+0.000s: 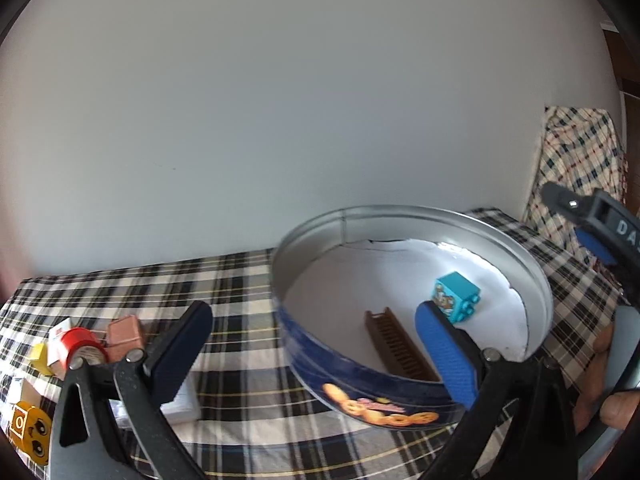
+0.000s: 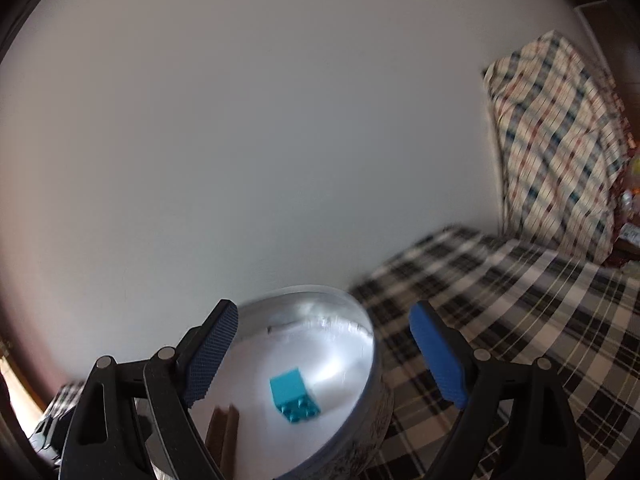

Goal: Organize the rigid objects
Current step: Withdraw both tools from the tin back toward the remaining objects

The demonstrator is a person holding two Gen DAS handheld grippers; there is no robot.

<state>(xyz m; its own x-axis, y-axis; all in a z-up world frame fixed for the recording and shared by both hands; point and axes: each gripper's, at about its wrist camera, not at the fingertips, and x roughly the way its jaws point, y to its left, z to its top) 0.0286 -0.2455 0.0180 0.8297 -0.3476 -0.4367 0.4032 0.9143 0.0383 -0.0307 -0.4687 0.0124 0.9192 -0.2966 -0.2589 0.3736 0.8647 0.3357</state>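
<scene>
I am holding both my left fingers [image 1: 316,356] and right fingers [image 2: 324,360] spread wide, gripping nothing. The blurred turquoise plastic block [image 2: 294,396] is lying inside the round blue metal tin [image 1: 400,216], its printed label unreadable.

A turquoise block [image 1: 456,298] and brown comb [image 1: 400,344] in a blue-sided tin [image 1: 360,372], on black-and-cream plaid cloth [image 1: 240,280].

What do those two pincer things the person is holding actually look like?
Each is a black plastic claw. The left gripper has two angled black arms joined by silver round pivot pins, ending in flat fingers faced with textured blue pads. The right gripper is built the same. Seen from the left camera, its body bears white letters, partly cut off. No cables or sleeves show.
</scene>
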